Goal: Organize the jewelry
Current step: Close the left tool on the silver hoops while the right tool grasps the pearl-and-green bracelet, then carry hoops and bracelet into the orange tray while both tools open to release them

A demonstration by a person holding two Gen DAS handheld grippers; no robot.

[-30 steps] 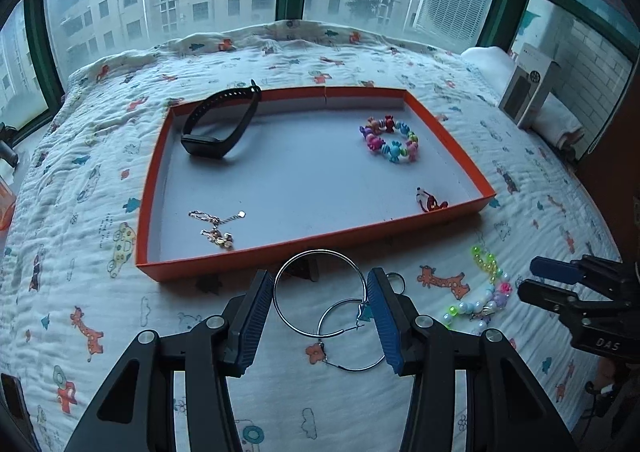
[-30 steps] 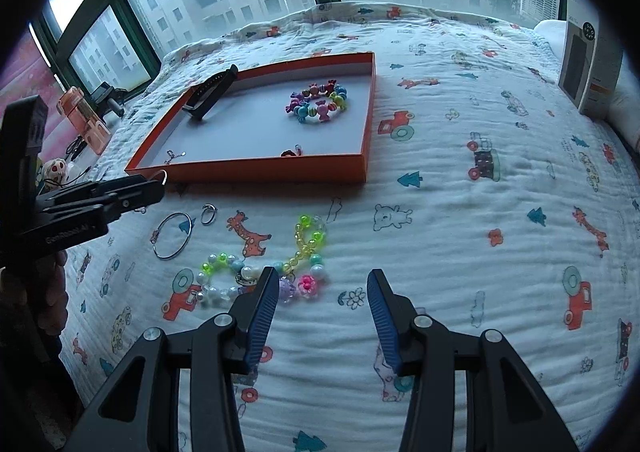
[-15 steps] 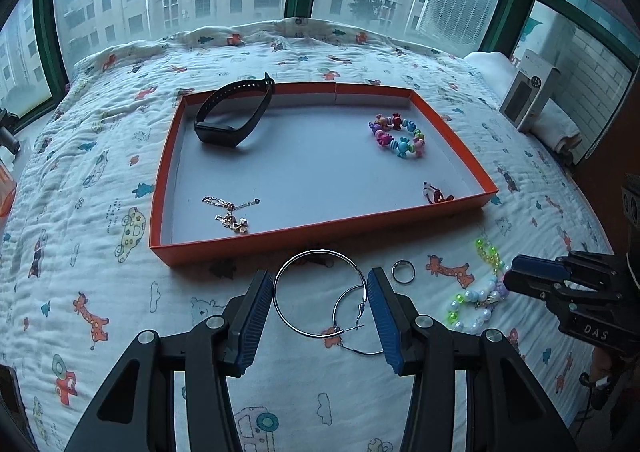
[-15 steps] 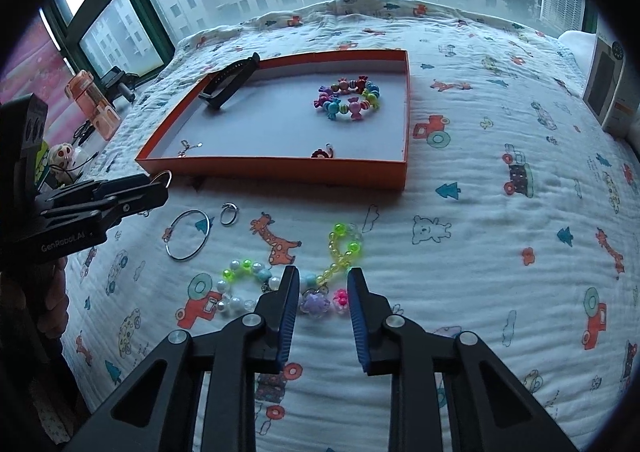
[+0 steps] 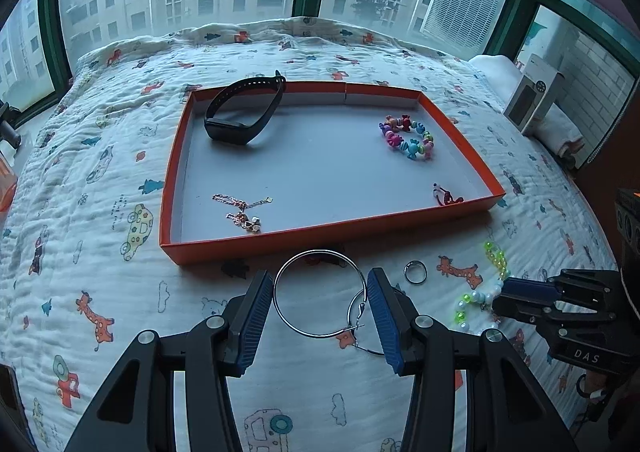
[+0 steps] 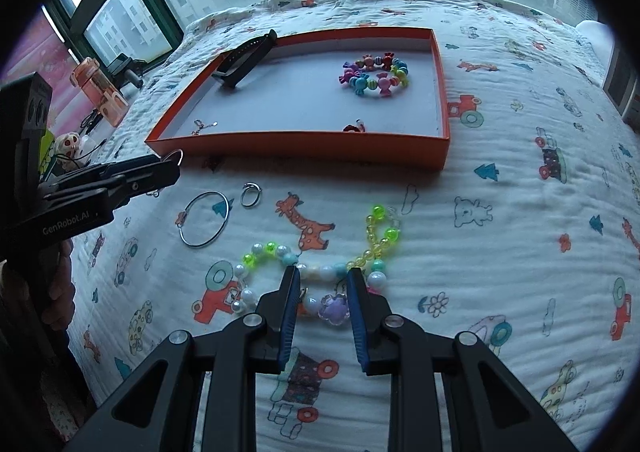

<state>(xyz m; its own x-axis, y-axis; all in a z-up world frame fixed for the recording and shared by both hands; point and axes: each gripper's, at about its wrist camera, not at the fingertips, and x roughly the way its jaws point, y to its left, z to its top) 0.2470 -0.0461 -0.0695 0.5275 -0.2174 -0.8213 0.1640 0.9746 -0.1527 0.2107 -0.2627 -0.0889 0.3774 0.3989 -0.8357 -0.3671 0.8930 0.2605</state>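
The left claw (image 5: 320, 312) stands wide open above the bed's quilt (image 5: 100, 172), its blue pads on either side of the large hoop earring (image 5: 320, 294) with a gap left at each side; it holds nothing. A smaller hoop (image 5: 360, 322) overlaps the large one beside the right pad, and a plain ring (image 5: 415, 272) lies just beyond it. The right claw (image 6: 322, 288) is partly closed, its pads straddling the middle of the beaded necklace (image 6: 320, 272), with the purple flower bead (image 6: 335, 310) between them; whether the pads press the beads cannot be told. The necklace lies on the quilt near the front edge of the bed, in front of the orange tray (image 6: 320, 148). Inside the tray are a black wristband (image 5: 244, 112) at the far left corner, a candy-bead bracelet (image 5: 408, 136) toward the far right, a thin chain (image 5: 242, 210) near the front left, and a small red piece (image 5: 446, 196) at the front right.
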